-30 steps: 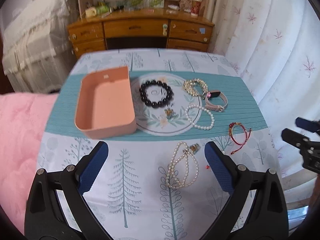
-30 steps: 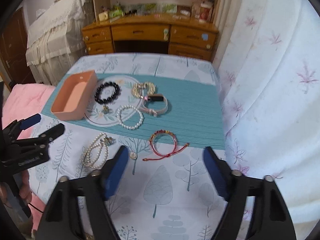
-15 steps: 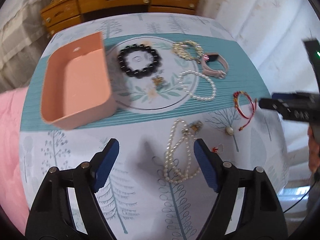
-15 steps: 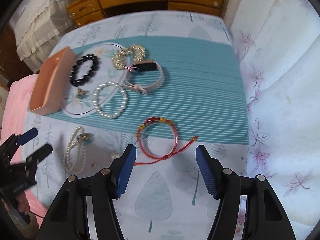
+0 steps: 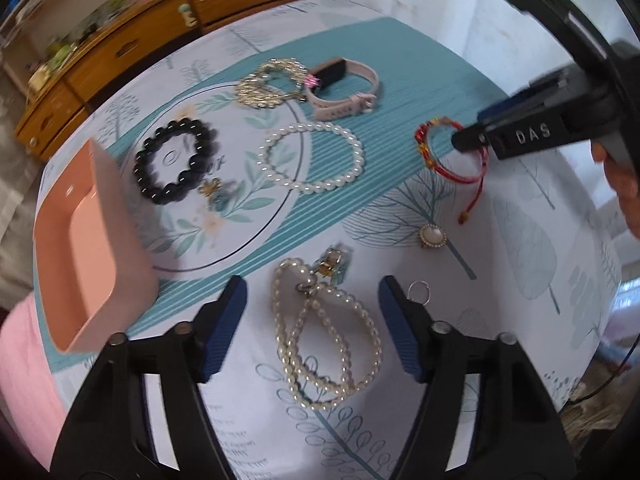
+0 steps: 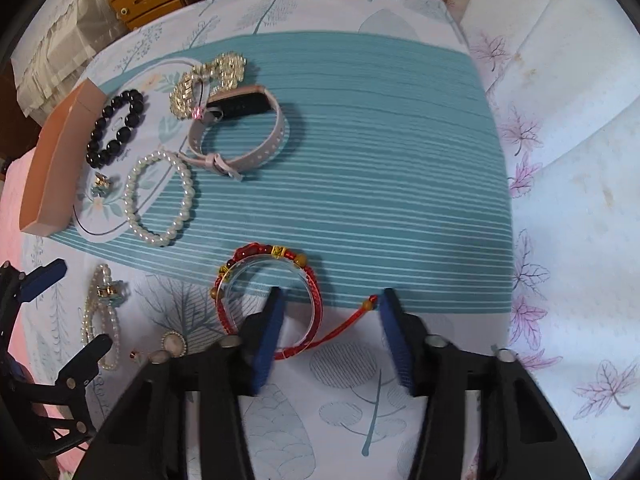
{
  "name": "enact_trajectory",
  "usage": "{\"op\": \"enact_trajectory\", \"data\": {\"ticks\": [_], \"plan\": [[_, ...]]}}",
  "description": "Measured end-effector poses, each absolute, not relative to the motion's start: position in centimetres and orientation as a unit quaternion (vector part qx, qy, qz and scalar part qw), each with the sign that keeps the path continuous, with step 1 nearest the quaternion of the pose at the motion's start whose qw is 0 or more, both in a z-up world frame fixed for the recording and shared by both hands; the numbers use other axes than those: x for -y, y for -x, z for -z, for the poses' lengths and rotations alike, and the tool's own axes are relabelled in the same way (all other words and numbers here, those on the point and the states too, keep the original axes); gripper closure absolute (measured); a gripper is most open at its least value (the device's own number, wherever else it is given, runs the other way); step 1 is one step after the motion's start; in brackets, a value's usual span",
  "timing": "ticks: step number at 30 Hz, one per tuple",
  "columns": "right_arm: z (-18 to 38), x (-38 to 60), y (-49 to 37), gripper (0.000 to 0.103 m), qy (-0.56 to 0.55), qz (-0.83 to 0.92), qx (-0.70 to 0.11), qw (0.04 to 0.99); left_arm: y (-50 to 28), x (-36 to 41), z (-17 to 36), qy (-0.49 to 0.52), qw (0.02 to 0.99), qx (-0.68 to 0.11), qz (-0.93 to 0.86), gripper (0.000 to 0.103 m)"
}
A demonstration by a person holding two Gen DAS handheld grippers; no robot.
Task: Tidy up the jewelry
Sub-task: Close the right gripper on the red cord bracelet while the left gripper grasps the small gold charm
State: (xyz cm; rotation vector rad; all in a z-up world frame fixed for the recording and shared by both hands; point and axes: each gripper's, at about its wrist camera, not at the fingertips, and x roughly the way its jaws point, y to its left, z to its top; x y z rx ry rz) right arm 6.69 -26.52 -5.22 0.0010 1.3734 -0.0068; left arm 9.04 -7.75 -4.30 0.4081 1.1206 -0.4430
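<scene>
The limp, light doubled white pearl strand (image 5: 326,334), lying near the salmon-pink plastic tray (image 5: 86,256), is straddled by the closing, still unclenched left gripper (image 5: 312,320); its bunched middle is best pinched. The closing right gripper (image 6: 330,334) straddles one side of the red cord bracelet (image 6: 268,300), ungrasped.

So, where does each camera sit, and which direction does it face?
Left wrist: on the left gripper, facing down at the doubled pearl strand; right gripper and a hand show.
Right wrist: on the right gripper, facing down at the red cord bracelet; the left gripper shows.
Both share the peach box.
</scene>
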Motion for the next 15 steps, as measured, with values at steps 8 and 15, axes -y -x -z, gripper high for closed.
{"op": "enact_trajectory", "data": {"ticks": [8, 15], "plan": [[5.8, 26.3, -6.3, 0.077, 0.020, -0.001, -0.622, 0.783, -9.9, 8.7, 4.8, -0.234, 0.797, -0.507, 0.231, 0.055], [5.9, 25.9, -5.3, 0.081, 0.019, -0.005, -0.615, 0.789, -9.9, 9.9, 5.0, -0.278, 0.780, -0.495, 0.265, 0.068]]}}
